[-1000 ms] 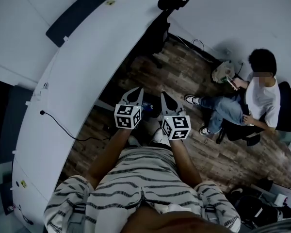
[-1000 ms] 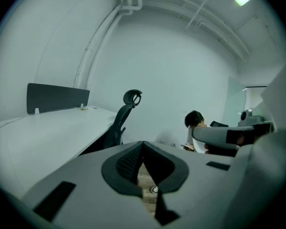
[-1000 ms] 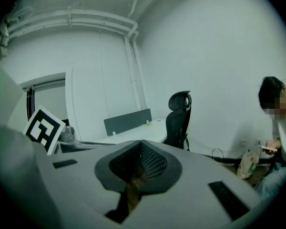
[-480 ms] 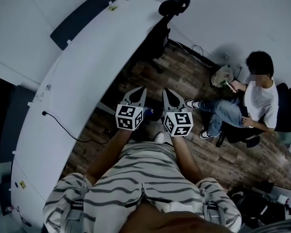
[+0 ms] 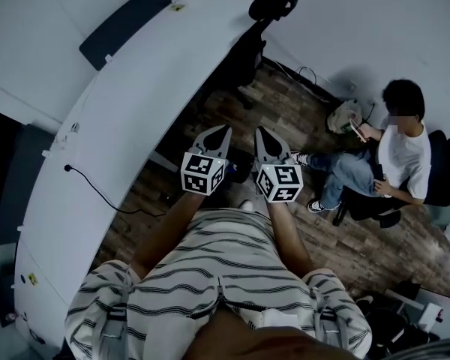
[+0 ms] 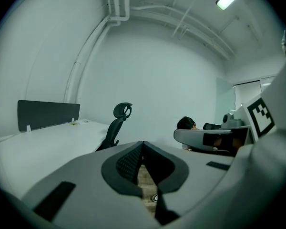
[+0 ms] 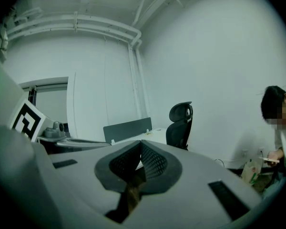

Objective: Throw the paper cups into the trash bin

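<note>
I hold the left gripper (image 5: 222, 132) and right gripper (image 5: 261, 133) side by side above the wood floor (image 5: 300, 111), beside the white desk (image 5: 120, 126). Both have their jaws pressed together, with nothing between them. I cannot tell where any cup or the bin is. A person (image 5: 405, 148) sits to my right.

The table (image 5: 124, 107) is lying left of the fingers (image 5: 214, 138), the office chair (image 5: 246, 51) is standing beyond them, and a person (image 5: 402, 154) is sitting to their right.
</note>
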Action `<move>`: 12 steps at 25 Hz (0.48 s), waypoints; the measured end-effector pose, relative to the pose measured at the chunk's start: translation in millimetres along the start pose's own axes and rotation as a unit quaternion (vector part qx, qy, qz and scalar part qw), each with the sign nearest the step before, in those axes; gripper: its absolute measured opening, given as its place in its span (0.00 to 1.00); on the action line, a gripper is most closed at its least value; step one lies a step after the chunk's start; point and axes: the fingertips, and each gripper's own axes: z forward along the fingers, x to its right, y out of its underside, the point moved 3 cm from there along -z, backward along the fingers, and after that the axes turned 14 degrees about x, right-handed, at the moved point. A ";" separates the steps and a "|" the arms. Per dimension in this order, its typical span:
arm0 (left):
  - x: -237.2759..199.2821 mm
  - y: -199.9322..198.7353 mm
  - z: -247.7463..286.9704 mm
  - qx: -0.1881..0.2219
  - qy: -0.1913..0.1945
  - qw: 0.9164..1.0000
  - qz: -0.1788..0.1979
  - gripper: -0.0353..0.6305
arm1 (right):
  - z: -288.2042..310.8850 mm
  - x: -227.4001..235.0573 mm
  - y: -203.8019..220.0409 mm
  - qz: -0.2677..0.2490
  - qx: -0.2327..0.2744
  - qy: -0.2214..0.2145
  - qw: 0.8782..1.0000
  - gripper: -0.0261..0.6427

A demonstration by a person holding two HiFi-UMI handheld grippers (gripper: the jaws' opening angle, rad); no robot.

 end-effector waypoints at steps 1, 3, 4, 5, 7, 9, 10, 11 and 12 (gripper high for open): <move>-0.6 0.1 0.5 0.002 -0.001 1.000 0.000 0.09 | 0.9 1.4 -0.4 -0.002 0.002 -0.001 1.000 0.06; -2.4 0.4 1.9 0.005 -0.004 1.000 0.002 0.09 | 2.9 3.6 -2.5 -0.008 0.008 -0.001 1.000 0.06; -3.3 0.3 2.0 0.006 -0.005 1.000 0.003 0.09 | 3.6 3.5 -3.8 -0.010 0.011 0.000 1.000 0.06; -3.5 0.1 2.2 0.007 -0.005 1.000 0.003 0.09 | 3.8 3.2 -5.0 -0.012 0.014 0.000 1.000 0.06; -0.7 -1.0 4.8 0.009 -0.004 1.000 0.002 0.09 | 4.1 4.7 -7.2 -0.012 0.017 0.000 1.000 0.06; 3.3 -2.1 8.2 0.012 -0.001 1.000 0.002 0.09 | 4.7 7.7 -7.8 -0.011 0.017 -0.001 1.000 0.06; 4.5 -2.6 9.3 0.013 0.000 1.000 0.003 0.09 | 4.9 8.9 -7.5 -0.011 0.017 -0.001 1.000 0.06; 5.0 -3.2 10.0 0.015 0.000 1.000 0.005 0.09 | 5.3 10.0 -7.1 -0.010 0.017 -0.001 1.000 0.06; 5.2 -3.7 10.8 0.016 0.001 1.000 0.006 0.09 | 5.7 11.1 -6.7 -0.010 0.017 -0.001 1.000 0.06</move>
